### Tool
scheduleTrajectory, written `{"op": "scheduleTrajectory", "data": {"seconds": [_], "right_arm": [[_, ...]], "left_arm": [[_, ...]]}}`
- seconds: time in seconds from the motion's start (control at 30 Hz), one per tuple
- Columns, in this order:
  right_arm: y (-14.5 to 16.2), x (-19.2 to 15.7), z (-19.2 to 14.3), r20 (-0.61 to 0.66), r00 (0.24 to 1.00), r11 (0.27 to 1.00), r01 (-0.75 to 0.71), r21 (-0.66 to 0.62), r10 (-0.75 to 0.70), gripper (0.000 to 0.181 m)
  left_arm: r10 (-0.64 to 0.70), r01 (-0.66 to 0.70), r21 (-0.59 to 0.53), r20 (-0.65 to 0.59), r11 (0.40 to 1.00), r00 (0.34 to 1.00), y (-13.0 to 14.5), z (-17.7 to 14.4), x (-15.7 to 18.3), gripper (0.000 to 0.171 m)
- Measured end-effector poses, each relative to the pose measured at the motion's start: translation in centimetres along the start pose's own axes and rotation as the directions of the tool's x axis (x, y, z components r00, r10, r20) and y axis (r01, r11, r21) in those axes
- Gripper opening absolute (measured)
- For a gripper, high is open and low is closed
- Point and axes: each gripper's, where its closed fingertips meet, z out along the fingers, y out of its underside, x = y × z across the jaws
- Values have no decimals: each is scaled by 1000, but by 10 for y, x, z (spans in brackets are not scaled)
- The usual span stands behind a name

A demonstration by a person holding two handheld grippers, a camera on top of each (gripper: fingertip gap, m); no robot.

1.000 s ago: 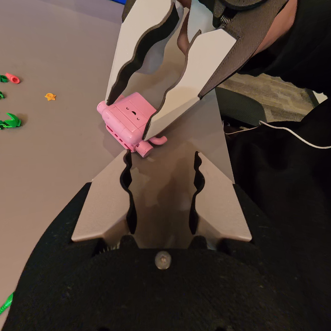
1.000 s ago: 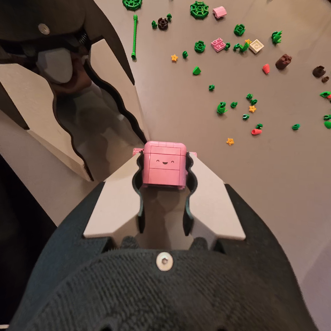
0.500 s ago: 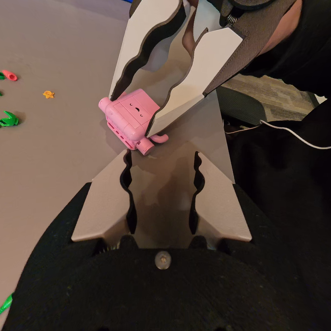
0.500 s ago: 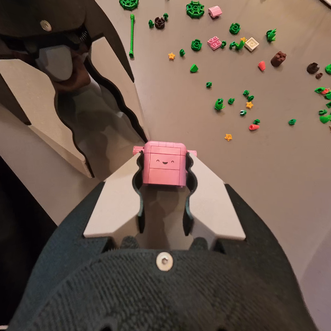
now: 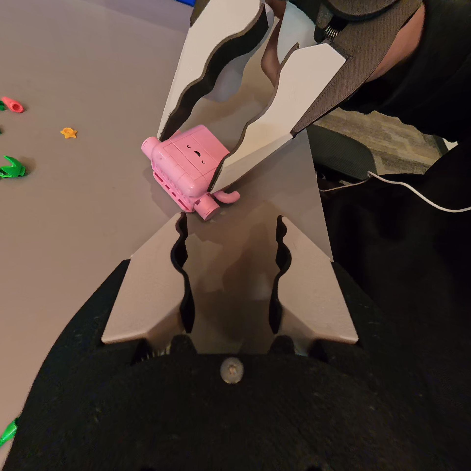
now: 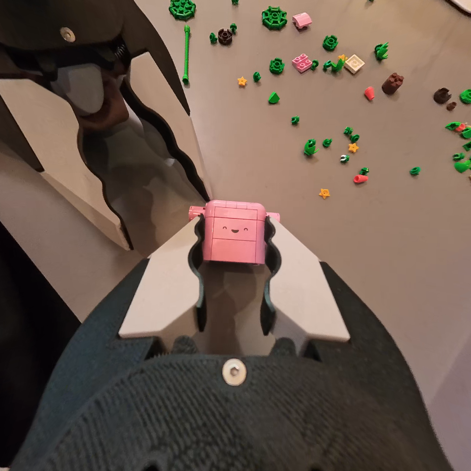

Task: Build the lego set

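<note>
While clamped, pink lego figure (image 6: 234, 232): curled tail (image 5: 227, 196) only leftward.

No legible txt, labels or nos.; only a printed smiley on pink lego block (image 6: 234, 230).

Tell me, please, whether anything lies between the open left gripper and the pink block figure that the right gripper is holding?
Nothing visible does. The left gripper is open and empty, with only bare table between its fingertips and the pink block figure. The right gripper is clamped on the figure's two sides, leaving the near end, with its round peg, free.
</note>
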Motion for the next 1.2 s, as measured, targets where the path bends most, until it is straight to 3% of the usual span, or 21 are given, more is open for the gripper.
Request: {"op": "scheduleTrajectory", "data": {"seconds": [0.13, 0.23, 0.37, 0.47, 0.63, 0.8, 0.9, 1.0, 1.07, 1.13, 1.2], "right_arm": [[0, 0, 0, 13, 1000, 999, -17, 39, 17, 46], [0, 0, 0, 17, 999, 997, -31, 72, 29, 47], [0, 0, 0, 16, 1000, 994, -24, 110, 22, 47], [0, 0, 0, 11, 1000, 990, -21, 138, 19, 47], [-1, 0, 1, 9, 1000, 982, -24, 189, 23, 47], [0, -1, 1, 8, 1000, 979, -3, 204, 2, 47], [0, 8, -8, -19, 1000, 975, 11, 223, -6, 61], [-19, 14, -34, 30, 996, 919, -94, 384, 90, 20], [-21, 14, -41, 51, 992, 901, -126, 415, 115, 0], [7, 12, -17, 32, 992, 961, -127, 245, 123, 0], [8, 11, -14, 32, 991, 965, -135, 225, 132, 0]], "left_arm": [[-25, 26, 40, -7, 999, 1000, -5, -3, -2, 67], [-114, 119, 133, -48, 984, 992, -18, -9, -6, 64], [-333, 358, 263, -135, 896, 933, -39, -11, -26, 55], [-490, 519, 237, -171, 821, 854, -40, 3, -40, 48], [-440, 448, 175, -86, 877, 894, -38, 15, -41, 29], [-449, 460, 156, -104, 874, 888, -34, 15, -38, 31], [-444, 455, 154, -102, 877, 890, -33, 16, -38, 30], [-447, 459, 153, -108, 875, 888, -33, 16, -38, 30], [-446, 458, 152, -108, 876, 889, -33, 16, -38, 30], [-444, 456, 151, -107, 877, 890, -33, 16, -38, 30], [-442, 454, 147, -107, 879, 891, -33, 16, -37, 30]]}}
